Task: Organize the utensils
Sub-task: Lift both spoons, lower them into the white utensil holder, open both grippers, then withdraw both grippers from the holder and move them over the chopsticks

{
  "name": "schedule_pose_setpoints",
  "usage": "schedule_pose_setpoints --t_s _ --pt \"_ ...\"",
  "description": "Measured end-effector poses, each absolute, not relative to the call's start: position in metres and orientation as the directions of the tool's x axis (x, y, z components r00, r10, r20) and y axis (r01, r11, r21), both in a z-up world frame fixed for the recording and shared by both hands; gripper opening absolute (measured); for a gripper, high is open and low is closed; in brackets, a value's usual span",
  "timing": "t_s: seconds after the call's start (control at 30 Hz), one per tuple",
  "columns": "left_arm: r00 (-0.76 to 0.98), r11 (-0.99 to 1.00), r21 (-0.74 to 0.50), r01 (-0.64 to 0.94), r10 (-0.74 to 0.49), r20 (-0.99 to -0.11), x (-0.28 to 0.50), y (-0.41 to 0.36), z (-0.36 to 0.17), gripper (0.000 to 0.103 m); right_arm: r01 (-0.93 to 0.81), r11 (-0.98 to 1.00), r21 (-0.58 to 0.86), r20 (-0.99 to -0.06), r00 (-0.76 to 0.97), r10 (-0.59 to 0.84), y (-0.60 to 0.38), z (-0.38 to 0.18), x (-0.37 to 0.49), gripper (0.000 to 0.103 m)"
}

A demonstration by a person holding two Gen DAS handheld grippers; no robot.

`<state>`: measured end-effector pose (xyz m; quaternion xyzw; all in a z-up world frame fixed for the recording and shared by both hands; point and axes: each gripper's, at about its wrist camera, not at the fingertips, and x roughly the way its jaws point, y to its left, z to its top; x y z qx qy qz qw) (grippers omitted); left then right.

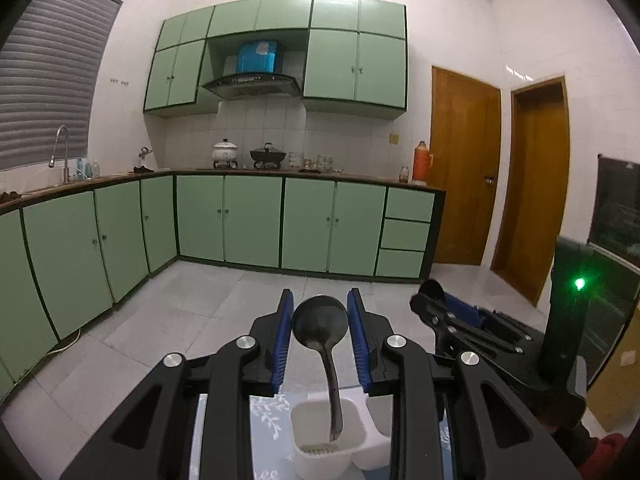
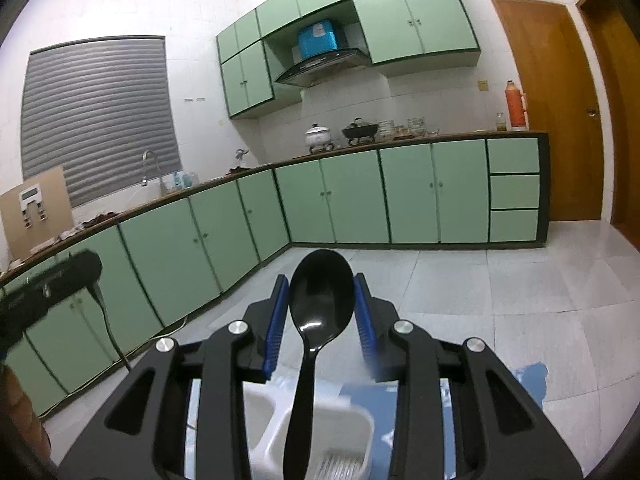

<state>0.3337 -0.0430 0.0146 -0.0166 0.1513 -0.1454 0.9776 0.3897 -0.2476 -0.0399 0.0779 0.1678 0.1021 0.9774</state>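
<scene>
In the left wrist view a dark metal ladle (image 1: 320, 320) stands upright with its handle down in the left compartment of a white two-part utensil holder (image 1: 308, 456). My left gripper (image 1: 320, 312) is open, its blue pads either side of the bowl without touching. In the right wrist view a glossy black plastic spoon (image 2: 322, 300) stands handle-down in the holder's right compartment (image 2: 360, 432). My right gripper (image 2: 322, 296) is open around the spoon's bowl. The right gripper also shows in the left wrist view (image 1: 448, 312).
The holder sits on a table with a pale blue patterned cloth (image 2: 528, 380). Beyond lie a tiled floor, green base cabinets (image 1: 256, 220), a counter with pots and an orange thermos (image 1: 422, 162), and wooden doors (image 1: 464, 168) at the right.
</scene>
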Motion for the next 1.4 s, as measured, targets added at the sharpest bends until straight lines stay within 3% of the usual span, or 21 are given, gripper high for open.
schedule_pose_setpoints --t_s 0.37,0.6,1.0,1.07,1.4 --pt "0.856 0.963 -0.119 0.242 -0.270 -0.441 0.382 -0.048 -0.065 0.028 -0.169 0.969 0.181 -0.413 0.881 0.230 -0.241 -0.093 0.408 0.033" --pt "0.852 0.963 -0.141 0.228 -0.268 -0.450 0.373 -0.037 -0.072 0.037 -0.148 0.963 0.224 -0.433 0.870 0.235 -0.252 -0.097 0.384 0.042" --pt "0.829 0.972 -0.118 0.202 -0.234 -0.509 0.271 -0.022 -0.091 0.067 -0.116 0.969 0.218 -0.496 0.842 0.213 -0.267 -0.109 0.258 0.080" --pt "0.818 0.972 -0.120 0.201 -0.234 -0.525 0.252 -0.020 -0.099 0.072 -0.107 0.968 0.227 -0.534 0.818 0.215 -0.265 -0.120 0.232 0.081" --pt "0.743 0.981 -0.093 0.169 -0.189 -0.643 0.166 -0.004 -0.156 0.073 -0.090 0.974 0.210 -0.633 0.747 0.205 -0.241 -0.155 0.133 0.081"
